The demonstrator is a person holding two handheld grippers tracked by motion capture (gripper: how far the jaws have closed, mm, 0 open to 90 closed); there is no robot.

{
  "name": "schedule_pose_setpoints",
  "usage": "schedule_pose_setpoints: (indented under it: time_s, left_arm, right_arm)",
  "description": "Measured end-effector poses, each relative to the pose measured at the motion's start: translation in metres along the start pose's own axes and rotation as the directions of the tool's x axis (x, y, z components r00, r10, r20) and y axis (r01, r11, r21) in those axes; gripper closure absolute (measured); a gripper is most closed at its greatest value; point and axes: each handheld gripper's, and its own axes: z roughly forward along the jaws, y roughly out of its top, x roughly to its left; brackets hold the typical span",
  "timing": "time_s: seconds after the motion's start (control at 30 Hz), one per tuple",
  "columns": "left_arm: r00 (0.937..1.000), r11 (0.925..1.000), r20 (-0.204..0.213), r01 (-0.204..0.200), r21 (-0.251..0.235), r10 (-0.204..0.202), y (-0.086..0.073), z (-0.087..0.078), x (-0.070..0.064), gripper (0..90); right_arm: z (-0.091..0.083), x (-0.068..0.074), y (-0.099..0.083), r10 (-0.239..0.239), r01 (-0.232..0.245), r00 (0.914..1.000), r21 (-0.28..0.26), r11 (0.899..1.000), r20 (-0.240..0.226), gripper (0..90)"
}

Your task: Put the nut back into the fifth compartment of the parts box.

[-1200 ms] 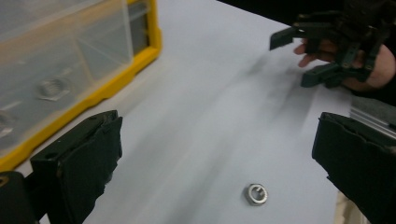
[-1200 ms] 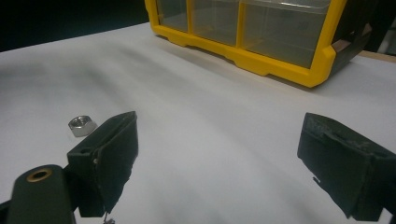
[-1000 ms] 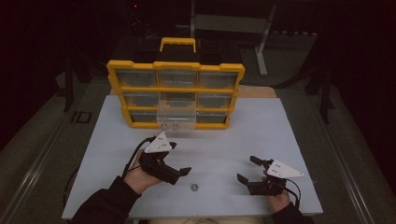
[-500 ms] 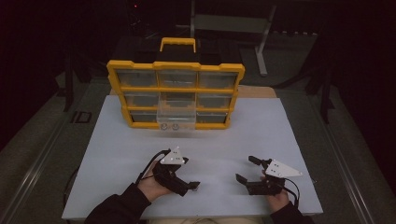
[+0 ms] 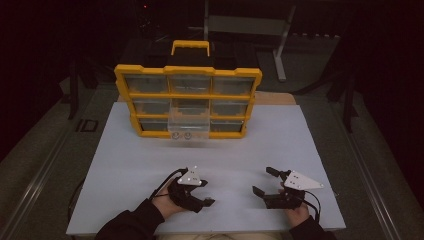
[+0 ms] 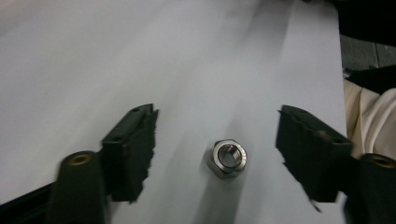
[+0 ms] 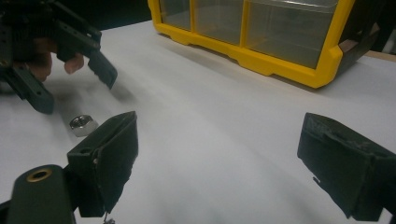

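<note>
Left gripper point(image 5: 202, 196) sits low over the near part of the white table point(image 5: 150, 160) in the high view, its jaws spread wide and angled down toward a spot just ahead of the person's left hand. The nut is hard to pick out from up here, tucked at the jaw tips. Over to the right, the right gripper point(image 5: 267, 182) rests near the table's front edge, also open, holding nothing. Farther back stands the yellow organizer point(image 5: 188, 95) with its rows of clear compartments, and one clear drawer point(image 5: 187, 125) is pulled out from the bottom row, with what look like a couple of small parts already inside.

From the left gripper view it's plain: the steel hex nut point(image 6: 227, 157) lies flat on the table between the two black jaws, with neither pad touching it and a bit more gap on the right. I'd call this the reach before the pick-up. What comes next, to my eye, is a slight settling down so the pads flank the nut's flats, then a close; being small and low, it could skid or tip if one pad lands first.

The right gripper view looks across the table and catches the same nut point(image 7: 83, 124) lying under the left gripper's point(image 7: 74, 86) tips, with the organizer behind. Its own jaws stand wide apart and empty, well clear of the nut.
</note>
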Motion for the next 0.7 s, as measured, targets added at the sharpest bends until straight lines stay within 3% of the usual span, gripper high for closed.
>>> schedule_pose_setpoints:
  time_s: [0.3,0.7]
  left_arm:
    - [0.9978,0.9968,0.008,-0.066,0.046,0.065,-0.004,0.008,-0.006,46.4]
    - [0.9932,0.9891,-0.012,-0.114,0.092,0.116,-0.008,0.015,-0.011,55.4]
  right_arm:
    - [0.0,0.0,0.0,-0.001,0.001,1.0,0.001,1.0,0.001,12.5]
    - [0.0,0.0,0.0,-0.001,0.001,1.0,0.001,1.0,0.001,12.5]
